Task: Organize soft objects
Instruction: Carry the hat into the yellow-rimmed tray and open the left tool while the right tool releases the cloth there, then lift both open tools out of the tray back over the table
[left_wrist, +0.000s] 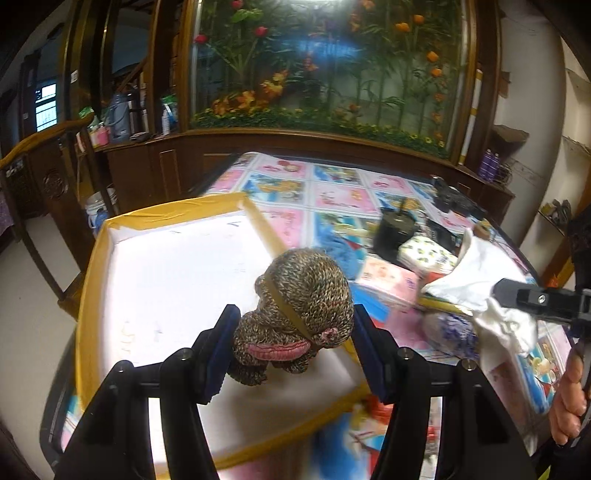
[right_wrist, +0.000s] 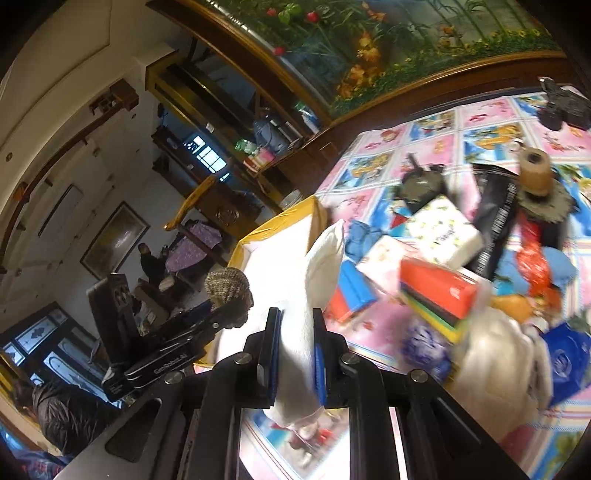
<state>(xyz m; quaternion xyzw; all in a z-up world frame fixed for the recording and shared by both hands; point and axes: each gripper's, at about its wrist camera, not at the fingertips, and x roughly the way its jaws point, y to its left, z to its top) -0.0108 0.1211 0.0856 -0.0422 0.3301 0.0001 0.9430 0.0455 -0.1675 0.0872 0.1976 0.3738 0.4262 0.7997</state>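
A: While your left gripper (left_wrist: 291, 347) hangs above the yellow-rimmed white tray (left_wrist: 92, 266), what's in it?

B: Your pads pinch the speckled brown knit bundle with pink trim (left_wrist: 299, 310), lifted over the tray's white floor.

A: And your right gripper (right_wrist: 295, 354)?

B: Pressed onto the crumpled white cloth (right_wrist: 310, 295), held up above the cartoon-print tablecloth (right_wrist: 406, 147), just beside the tray's right edge, near the stacked coloured sponges (right_wrist: 439, 299).

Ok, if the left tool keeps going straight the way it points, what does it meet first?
Probably the white floor of the yellow-rimmed tray: the left tool, holding the knitted bundle, points over it. Depth is unclear.
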